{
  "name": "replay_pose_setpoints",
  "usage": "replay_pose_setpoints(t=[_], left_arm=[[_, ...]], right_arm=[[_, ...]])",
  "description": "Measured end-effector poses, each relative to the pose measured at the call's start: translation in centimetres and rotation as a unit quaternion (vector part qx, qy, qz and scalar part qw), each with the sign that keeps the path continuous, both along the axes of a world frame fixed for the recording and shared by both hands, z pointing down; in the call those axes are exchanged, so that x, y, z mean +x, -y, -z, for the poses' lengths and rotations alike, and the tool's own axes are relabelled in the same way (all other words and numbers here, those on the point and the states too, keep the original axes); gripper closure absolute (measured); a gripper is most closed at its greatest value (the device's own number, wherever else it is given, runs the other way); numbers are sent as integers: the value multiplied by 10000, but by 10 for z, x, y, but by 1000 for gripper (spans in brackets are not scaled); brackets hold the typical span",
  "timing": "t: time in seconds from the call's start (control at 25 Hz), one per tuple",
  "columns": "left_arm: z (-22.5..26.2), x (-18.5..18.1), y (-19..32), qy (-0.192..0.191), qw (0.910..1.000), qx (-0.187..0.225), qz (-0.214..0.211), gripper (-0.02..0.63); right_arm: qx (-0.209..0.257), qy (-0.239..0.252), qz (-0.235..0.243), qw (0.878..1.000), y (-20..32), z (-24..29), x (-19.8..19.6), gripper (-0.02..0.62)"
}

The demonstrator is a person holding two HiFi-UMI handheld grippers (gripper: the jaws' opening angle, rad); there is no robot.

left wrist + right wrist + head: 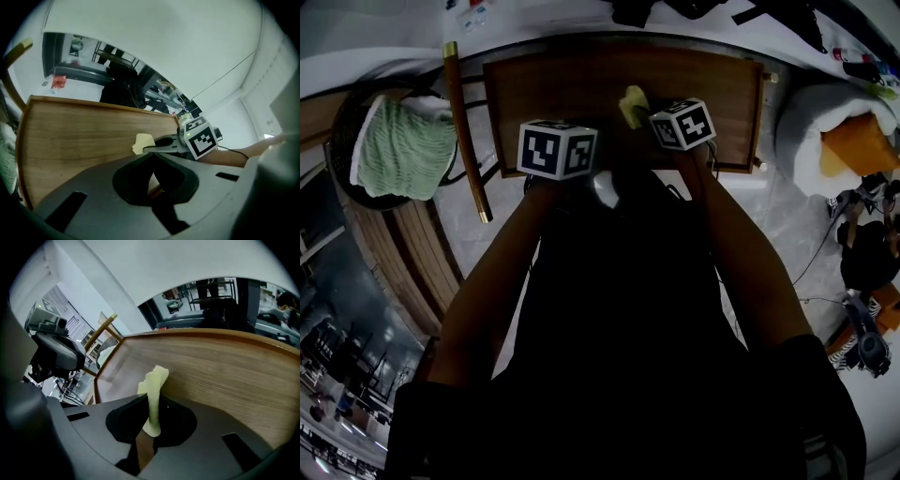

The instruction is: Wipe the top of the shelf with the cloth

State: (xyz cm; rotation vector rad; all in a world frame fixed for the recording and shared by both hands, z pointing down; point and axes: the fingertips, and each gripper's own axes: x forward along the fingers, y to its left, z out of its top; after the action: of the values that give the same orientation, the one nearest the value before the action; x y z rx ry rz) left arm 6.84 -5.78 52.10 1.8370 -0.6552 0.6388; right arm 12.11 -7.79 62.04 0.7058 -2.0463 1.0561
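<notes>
The brown wooden shelf top [572, 84] lies below me. My right gripper [151, 416] is shut on a pale yellow cloth [153, 385], which stands up between the jaws just above the wood [225, 366]. In the head view the cloth [632, 105] pokes out beside the right marker cube [682, 124], near the shelf's middle. My left gripper [151, 174] hangs over the near edge of the shelf [84, 136] with its jaws shut and nothing in them. From it I see the right gripper [166, 143] with the cloth [143, 143] at its tip.
A green knitted cloth [405, 148] lies on a round dark seat left of the shelf. A wooden rod with brass ends [467, 131] leans beside the shelf's left edge. A white cushion with an orange piece [834, 131] sits at the right. Cables lie on the floor.
</notes>
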Motion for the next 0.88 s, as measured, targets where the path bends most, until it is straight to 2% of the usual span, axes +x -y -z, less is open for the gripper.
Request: replay_pose_setpoints(t=[0.56, 0.88], left_arm=[[-10, 96, -9, -239, 9988, -109, -412, 595], [-10, 127, -15, -357, 9977, -63, -565, 595]], right_arm=[[185, -303, -705, 9969, -4, 8, 135, 546], [273, -585, -1144, 9913, -6, 9, 196, 546]])
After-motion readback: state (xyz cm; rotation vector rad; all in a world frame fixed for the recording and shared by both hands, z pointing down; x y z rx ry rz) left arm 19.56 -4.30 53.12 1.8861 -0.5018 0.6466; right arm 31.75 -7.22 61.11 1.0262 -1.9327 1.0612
